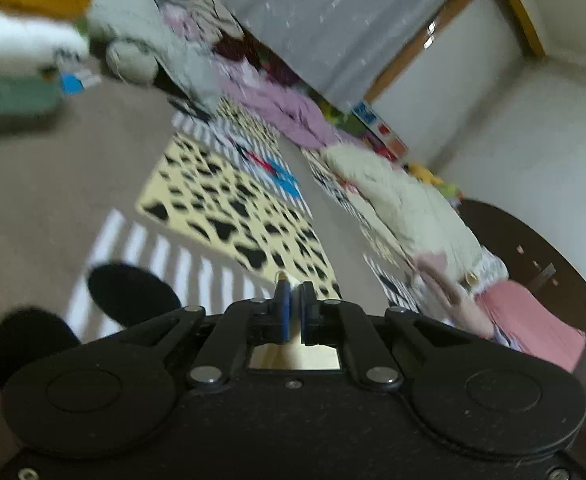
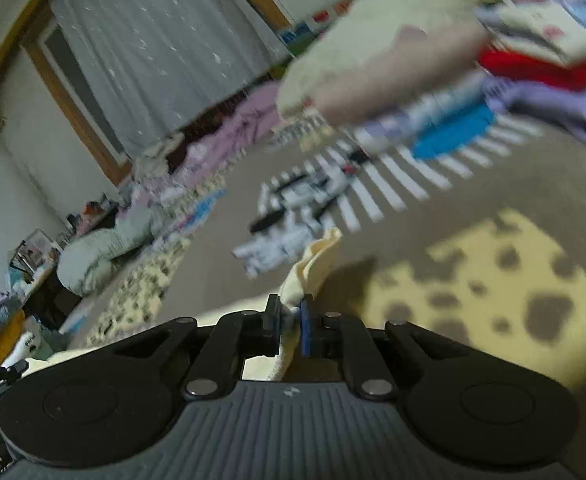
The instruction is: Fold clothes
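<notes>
Two tools, one yellow black-spotted cloth (image 1: 229, 208) over the carpet (image 1: 53, 184).
Left tool (image 1: 294, 300) and right tool (image 2: 291, 314) each pinch its fabric, jaws narrow.

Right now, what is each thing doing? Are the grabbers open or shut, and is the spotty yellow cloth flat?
Left gripper: shut, pinching the yellow cloth's edge.
Right gripper: shut on a bunched bit of yellow cloth.
Spotty yellow cloth: partly spread flat on the carpet.
Grey curtain: drawn closed.
</notes>
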Demonstrator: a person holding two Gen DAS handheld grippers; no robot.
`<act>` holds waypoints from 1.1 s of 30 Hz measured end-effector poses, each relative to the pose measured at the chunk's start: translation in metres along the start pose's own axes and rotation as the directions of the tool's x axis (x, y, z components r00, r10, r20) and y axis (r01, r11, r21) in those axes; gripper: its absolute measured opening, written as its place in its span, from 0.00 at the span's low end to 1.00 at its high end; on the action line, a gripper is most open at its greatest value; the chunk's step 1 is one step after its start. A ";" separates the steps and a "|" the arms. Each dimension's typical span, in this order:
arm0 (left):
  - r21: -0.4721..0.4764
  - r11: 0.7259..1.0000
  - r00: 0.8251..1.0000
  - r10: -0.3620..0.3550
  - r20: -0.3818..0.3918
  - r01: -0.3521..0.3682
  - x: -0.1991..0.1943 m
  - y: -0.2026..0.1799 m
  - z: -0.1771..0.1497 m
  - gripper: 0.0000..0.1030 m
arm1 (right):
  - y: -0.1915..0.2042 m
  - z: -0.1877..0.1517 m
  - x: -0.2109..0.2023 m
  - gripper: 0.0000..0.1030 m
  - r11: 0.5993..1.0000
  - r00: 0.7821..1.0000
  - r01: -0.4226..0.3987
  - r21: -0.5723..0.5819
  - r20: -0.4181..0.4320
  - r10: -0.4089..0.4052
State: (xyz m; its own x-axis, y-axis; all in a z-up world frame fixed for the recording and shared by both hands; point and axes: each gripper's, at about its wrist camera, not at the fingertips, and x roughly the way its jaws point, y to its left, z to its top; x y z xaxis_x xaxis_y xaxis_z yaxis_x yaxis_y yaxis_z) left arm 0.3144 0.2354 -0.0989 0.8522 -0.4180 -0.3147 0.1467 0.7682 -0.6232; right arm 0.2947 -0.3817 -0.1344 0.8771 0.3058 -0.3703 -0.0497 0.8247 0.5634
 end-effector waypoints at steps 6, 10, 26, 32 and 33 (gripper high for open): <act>-0.013 0.997 0.995 0.075 0.072 -0.074 0.000 0.007 0.014 0.02 | 0.035 0.035 0.020 0.11 0.995 0.992 -0.074 -0.066 0.095 0.080; -0.037 0.988 0.985 0.152 0.078 -0.149 0.013 0.021 0.019 0.02 | 0.038 0.049 0.048 0.11 0.997 0.991 -0.022 -0.076 0.126 0.032; -0.009 0.938 0.937 0.346 -0.056 -0.347 0.007 0.043 0.016 0.37 | 0.011 0.028 0.033 0.56 0.993 0.974 0.105 -0.049 -0.197 -0.112; -0.088 0.950 0.951 0.289 -0.114 -0.299 -0.026 0.042 -0.003 0.40 | 0.021 -0.021 -0.052 0.56 0.992 0.961 0.096 -0.085 -0.251 -0.114; -0.100 0.949 0.950 0.286 -0.126 -0.299 -0.031 0.042 -0.007 0.40 | 0.020 -0.029 -0.067 0.56 0.993 0.962 0.104 -0.061 -0.249 -0.116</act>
State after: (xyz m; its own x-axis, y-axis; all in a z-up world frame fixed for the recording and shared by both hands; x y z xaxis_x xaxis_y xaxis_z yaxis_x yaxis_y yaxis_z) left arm 0.2902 0.2776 -0.1207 0.7882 -0.2384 -0.5674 -0.1661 0.8053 -0.5691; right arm 0.2212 -0.3719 -0.1194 0.7302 0.3167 -0.6054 0.0128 0.8796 0.4756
